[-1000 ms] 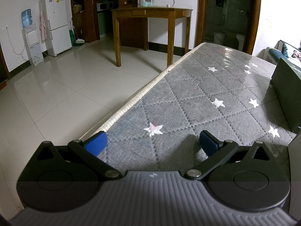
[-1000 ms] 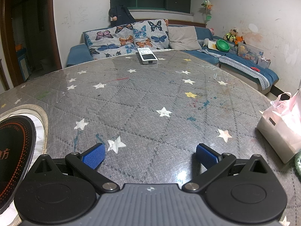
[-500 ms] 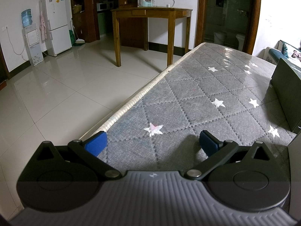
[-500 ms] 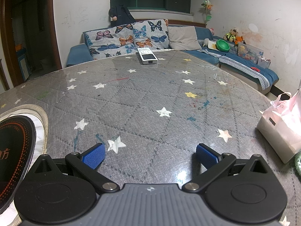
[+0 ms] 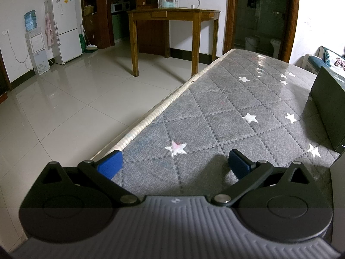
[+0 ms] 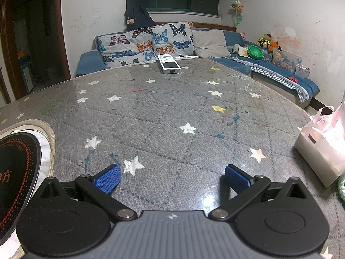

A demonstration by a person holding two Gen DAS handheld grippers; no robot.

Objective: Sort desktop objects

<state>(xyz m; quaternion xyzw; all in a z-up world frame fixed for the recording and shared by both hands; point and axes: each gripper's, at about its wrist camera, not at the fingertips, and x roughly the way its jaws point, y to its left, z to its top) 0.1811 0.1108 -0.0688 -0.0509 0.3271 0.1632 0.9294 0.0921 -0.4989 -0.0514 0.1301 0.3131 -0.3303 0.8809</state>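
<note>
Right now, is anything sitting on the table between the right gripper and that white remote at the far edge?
Nothing visible does. The right gripper is open, and the grey starred tabletop runs bare straight ahead to the white remote. The pink bag and the black disc lie off to the sides.

The tabletop [image 6: 163, 116] is grey, quilted in diamonds and dotted with white stars, a few yellow, with blue and red scribbles. Both grippers are black with blue pads [image 6: 107, 178]. A white remote [image 6: 168, 64] lies before butterfly-print cushions [image 6: 151, 43]; a pale pink bag [image 6: 323, 146] sits right, a black disc with orange dots [image 6: 15, 172] left.
</note>
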